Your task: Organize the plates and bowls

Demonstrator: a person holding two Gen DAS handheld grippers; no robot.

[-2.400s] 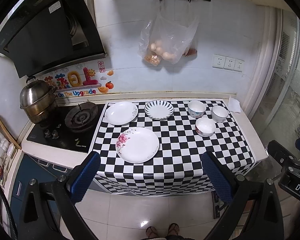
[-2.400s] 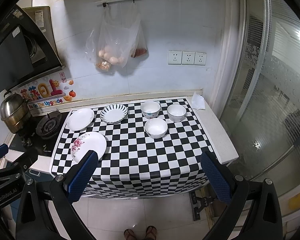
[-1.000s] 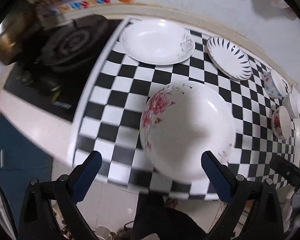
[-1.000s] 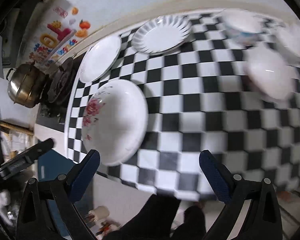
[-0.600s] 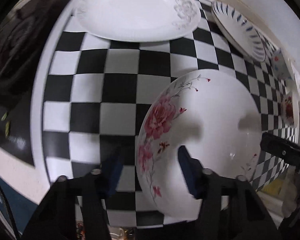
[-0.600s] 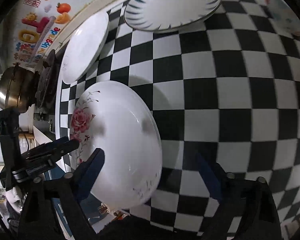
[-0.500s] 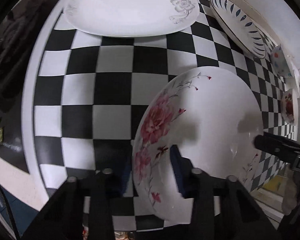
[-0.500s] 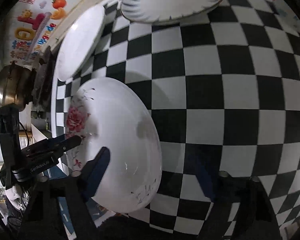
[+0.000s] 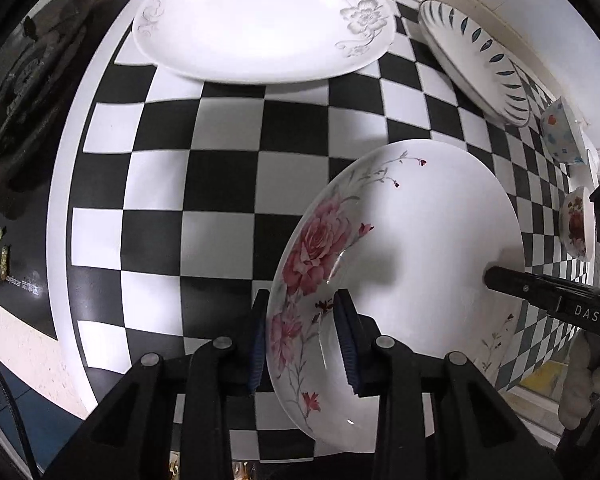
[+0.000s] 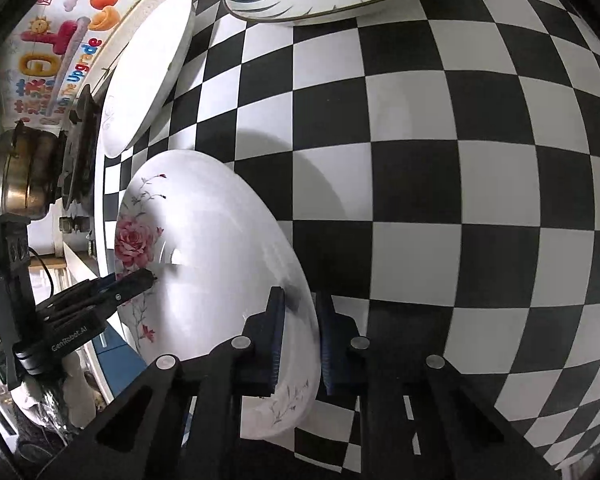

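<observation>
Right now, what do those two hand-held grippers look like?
Both are black plastic frames with silver round bolts and dark blue ribbed pads on the fingers. The left hand-held gripper carries white lettering on its side and a thin black cable nearby. The right hand-held gripper has "DAS" in white letters on its side. A hand in a white fuzzy glove holds it.

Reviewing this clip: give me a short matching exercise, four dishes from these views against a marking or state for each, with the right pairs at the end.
Column 1:
1. rose plate
2. far-left plate
3. streaked plate
4. dotted bowl

Column 2:
A. grey flower on the rim
B. dark blue dashes around the rim
C. rim pinched by both the left claw and the right claw
D. coloured dots outside

Pairs: 1-C, 2-A, 3-B, 4-D
</observation>
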